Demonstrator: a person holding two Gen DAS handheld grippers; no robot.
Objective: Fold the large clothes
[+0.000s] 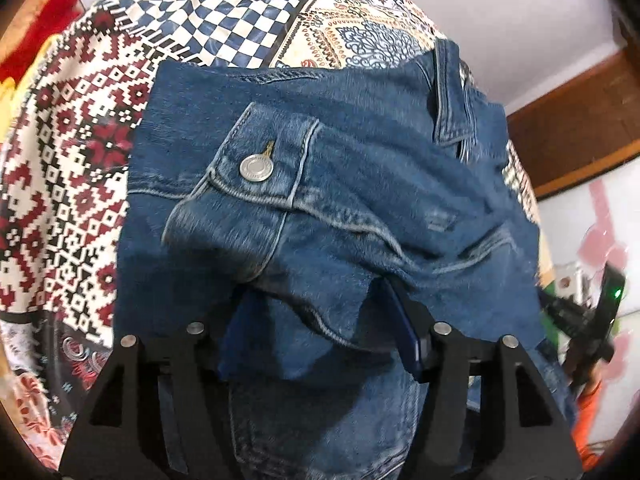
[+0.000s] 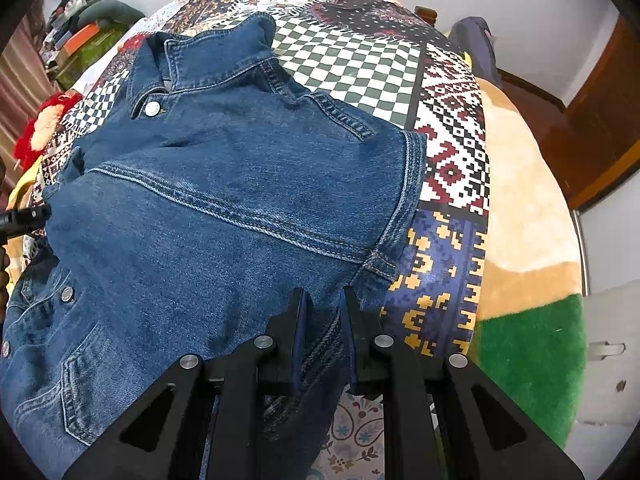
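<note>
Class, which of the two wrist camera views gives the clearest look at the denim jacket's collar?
The right wrist view. There the jacket lies spread on the patterned bedspread, its collar whole, with a button beneath. In the left wrist view the buttoned sleeve cuff fills the middle; only a strip of collar shows.

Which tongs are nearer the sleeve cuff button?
Left. The left tongs grip denim right below the cuff button. The right tongs clamp the jacket elsewhere; no cuff shows in their view.
</note>
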